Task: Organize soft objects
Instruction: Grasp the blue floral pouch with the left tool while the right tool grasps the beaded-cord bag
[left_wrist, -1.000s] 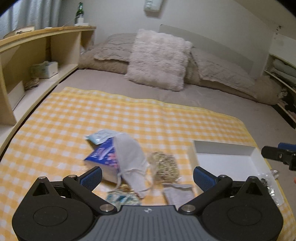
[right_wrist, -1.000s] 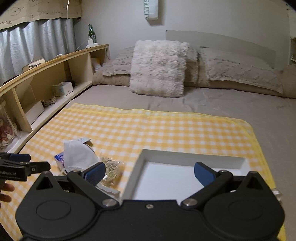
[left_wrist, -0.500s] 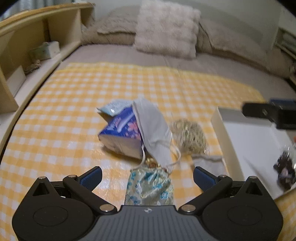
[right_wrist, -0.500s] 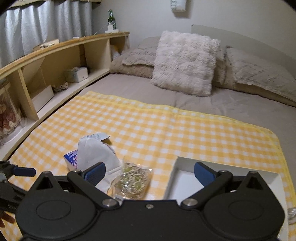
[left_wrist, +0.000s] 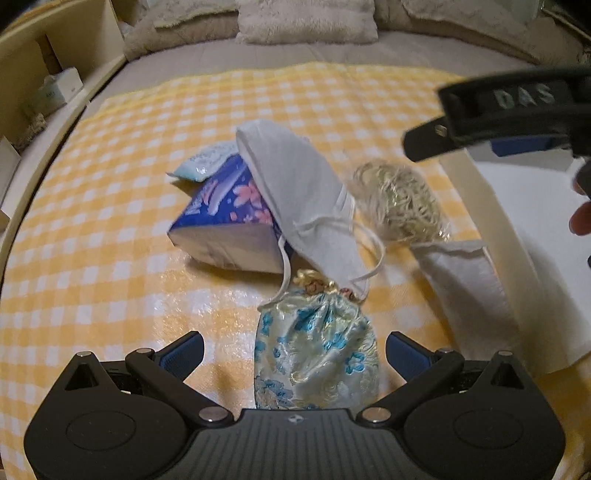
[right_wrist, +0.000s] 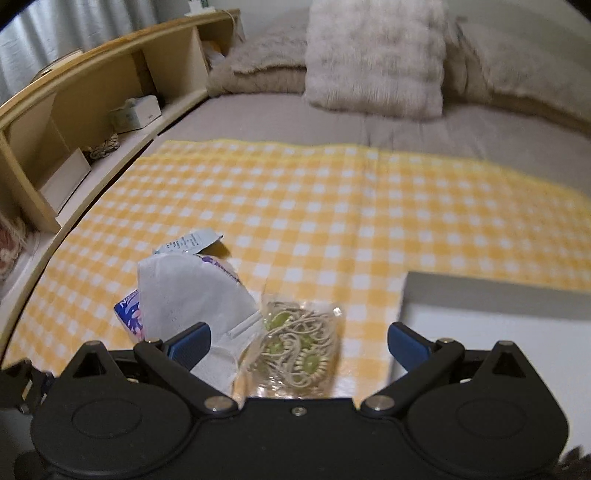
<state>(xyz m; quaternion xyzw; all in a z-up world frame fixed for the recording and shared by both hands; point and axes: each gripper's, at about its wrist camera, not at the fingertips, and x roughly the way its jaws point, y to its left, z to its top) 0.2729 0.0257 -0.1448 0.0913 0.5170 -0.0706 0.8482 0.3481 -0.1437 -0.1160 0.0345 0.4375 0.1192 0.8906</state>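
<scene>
left gripper (left_wrist: 294, 350) fingers spread, pouch (left_wrist: 317, 350) between | right gripper (right_wrist: 299, 341) fingers spread, cord bag (right_wrist: 299, 350) between

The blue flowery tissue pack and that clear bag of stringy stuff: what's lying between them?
A white face mask, draped over the tissue pack and reaching toward the clear bag. Both wrist views show it, the left most clearly.

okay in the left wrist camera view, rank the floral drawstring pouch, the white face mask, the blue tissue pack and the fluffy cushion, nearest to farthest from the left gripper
1. Pale satin drawstring pouch with blue flowers: lying between the open fingers of the left gripper.
2. White fabric face mask: just beyond, draped over the pack.
3. Blue tissue pack with pink blossoms: left of the mask; roughly level with it, hard to separate.
4. Fluffy cream cushion: far end of the bed.
</scene>
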